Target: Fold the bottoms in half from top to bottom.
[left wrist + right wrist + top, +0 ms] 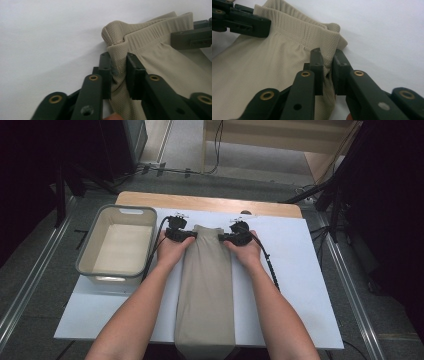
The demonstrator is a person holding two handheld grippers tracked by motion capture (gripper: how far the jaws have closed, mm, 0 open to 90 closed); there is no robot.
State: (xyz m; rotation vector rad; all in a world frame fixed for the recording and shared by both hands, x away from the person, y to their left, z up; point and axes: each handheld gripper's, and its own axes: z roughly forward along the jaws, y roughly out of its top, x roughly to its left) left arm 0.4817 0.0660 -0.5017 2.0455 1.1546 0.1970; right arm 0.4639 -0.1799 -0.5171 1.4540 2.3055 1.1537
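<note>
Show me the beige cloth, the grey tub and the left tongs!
beige cloth (206, 290), high view, middle of the fabric.
grey tub (88, 251), high view, left wall.
left tongs (117, 71), left gripper view, between the tips.

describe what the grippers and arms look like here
Both the left gripper and the right gripper are black, with flat rectangular jaws on linked bars pinned by brass-coloured rivets. A black cable trails from the right one, another from the left. The person's forearms are bare, with no sleeves or gloves.
</note>
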